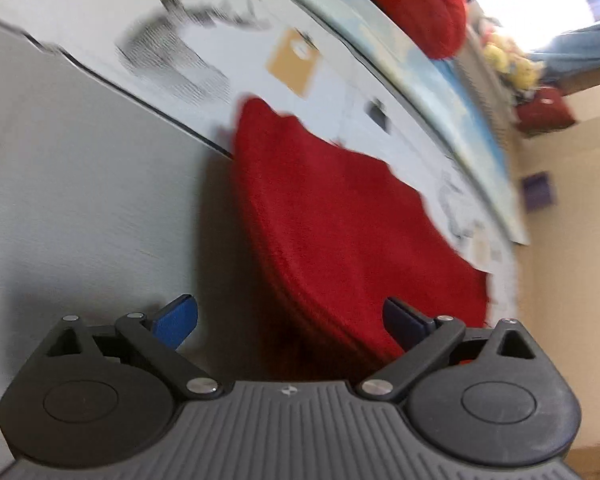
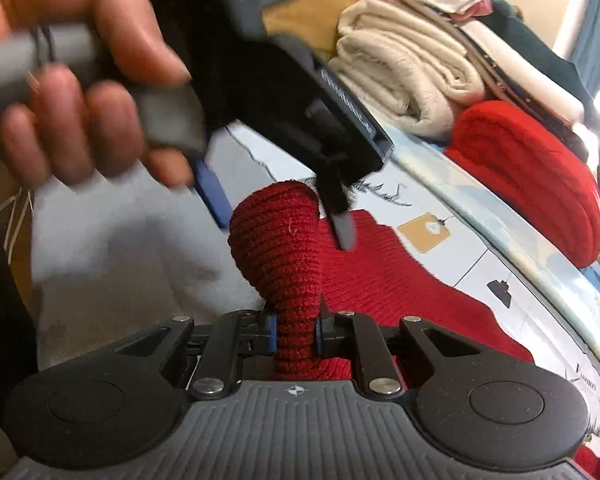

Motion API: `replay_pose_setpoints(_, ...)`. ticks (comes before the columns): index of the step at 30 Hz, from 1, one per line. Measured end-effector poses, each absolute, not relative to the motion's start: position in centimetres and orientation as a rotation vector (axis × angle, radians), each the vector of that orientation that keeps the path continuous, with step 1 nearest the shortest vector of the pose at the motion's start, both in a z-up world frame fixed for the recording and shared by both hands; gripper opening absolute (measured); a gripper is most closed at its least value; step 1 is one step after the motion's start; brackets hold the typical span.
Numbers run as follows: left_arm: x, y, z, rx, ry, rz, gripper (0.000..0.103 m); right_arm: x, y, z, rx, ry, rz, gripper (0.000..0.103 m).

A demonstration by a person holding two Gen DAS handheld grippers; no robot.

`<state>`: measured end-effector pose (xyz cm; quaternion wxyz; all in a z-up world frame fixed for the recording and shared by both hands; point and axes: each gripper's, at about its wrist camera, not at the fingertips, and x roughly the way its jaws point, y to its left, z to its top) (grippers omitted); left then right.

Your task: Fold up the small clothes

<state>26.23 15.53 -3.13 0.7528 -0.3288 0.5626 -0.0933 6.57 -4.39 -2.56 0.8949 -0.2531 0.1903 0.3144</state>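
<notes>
Pinching a bunched fold of the red knit garment (image 2: 296, 264) between the blue pads of the right gripper (image 2: 296, 330), jaws pressed tight on the ribbed fabric. Rising from the pinch as a rounded hump, then spreading flat onto the printed sheet (image 2: 452, 276) toward the right of the right wrist view. Running with its long axis from the near gripper away toward the far right, ribs crossing the lifted hump sideways.

Showing in the right wrist view only: the left gripper (image 2: 284, 216) held above the garment by a hand (image 2: 84, 92), one blue finger (image 2: 212, 194) to the left of the hump and one grey-looking finger (image 2: 342, 228) touching or just over the flat red cloth, jaws spread wide. Also only there: a stack of folded clothes (image 2: 412, 68) in cream and white, and a red knit roll (image 2: 532, 176) beside it.

Showing in the left wrist view: the left gripper (image 1: 290, 320) with fingers wide apart, nothing between them, the red knit garment (image 1: 340, 216) lying ahead on the sheet (image 1: 220, 40), stretching from lower right up toward the middle; heavily blurred. Further back, a red bundle (image 1: 420, 0) and yellow soft toys (image 1: 508, 60).

Reading almost nothing: a tan tag print (image 2: 424, 230) with a small white mark, and a blurred word near the right edge of the sheet, too smeared to make out.
</notes>
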Motion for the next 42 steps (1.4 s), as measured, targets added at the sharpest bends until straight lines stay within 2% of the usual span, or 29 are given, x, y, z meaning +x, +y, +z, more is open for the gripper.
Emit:
replay_pose_setpoints(4, 27.4, 14.3, -5.2, -0.761, 1.257, -0.305, 0.097, 5.8, -6.1, -1.8, -0.490, 0.388, 0.685, 0.016)
replay_pose_setpoints(5, 27.7, 14.1, -5.7, -0.762, 1.267, -0.311, 0.094, 5.7, -6.3, -1.7, -0.485, 0.389, 0.692, 0.016)
replay_pose_setpoints(10, 28.7, 13.7, -7.8, -0.756, 1.316, -0.314, 0.069, 5.4, -6.4, -1.8, -0.487, 0.407, 0.723, 0.016)
replay_pose_setpoints(12, 29.0, 13.8, -8.3, -0.725, 1.326, -0.303, 0.050, 5.9, -5.9, -1.9, -0.483, 0.422, 0.732, 0.016)
replay_pose_setpoints(14, 29.1, 14.1, -8.2, -0.715, 1.321, -0.311, 0.037, 6.0, -5.5, -2.1, -0.484, 0.433, 0.740, 0.016)
replay_pose_setpoints(17, 28.9, 15.5, -6.4, -0.715, 1.268, -0.297, 0.032, 6.4, -4.8, -1.7, -0.453, 0.433, 0.759, 0.016)
replay_pose_setpoints(22, 27.6, 17.9, -1.1, -0.659, 1.132, -0.262, 0.031, 6.7, -4.1, 1.0, -0.297, 0.378, 0.813, 0.016)
replay_pose_setpoints(28, 27.0, 15.7, 1.4, -0.553, 1.119, -0.254, 0.032, 6.7, -5.8, 2.1, -0.151, 0.423, 0.768, 0.016)
replay_pose_setpoints(31, 27.2, 13.7, 2.7, -0.574, 1.106, -0.264, 0.046, 6.9, -8.6, 2.6, -0.072, 0.451, 0.693, 0.016)
replay_pose_setpoints(32, 27.2, 13.3, 3.2, -0.598, 1.097, -0.269, 0.056, 6.8, -9.7, 2.8, -0.045, 0.453, 0.660, 0.016)
replay_pose_setpoints(33, 27.2, 12.9, 3.9, -0.618, 1.080, -0.278, 0.061, 6.9, -11.1, 3.1, -0.013, 0.455, 0.618, 0.015)
replay_pose_setpoints(38, 26.4, 11.2, 7.0, -0.658, 0.926, -0.332, 0.064, 6.0, -19.8, 2.8, 0.227, 0.492, 0.351, 0.014)
replay_pose_setpoints(42, 26.1, 8.7, 7.1, -0.575, 0.964, -0.361, 0.064, 3.6, -27.0, 0.0, 0.412, 0.547, 0.126, 0.014)
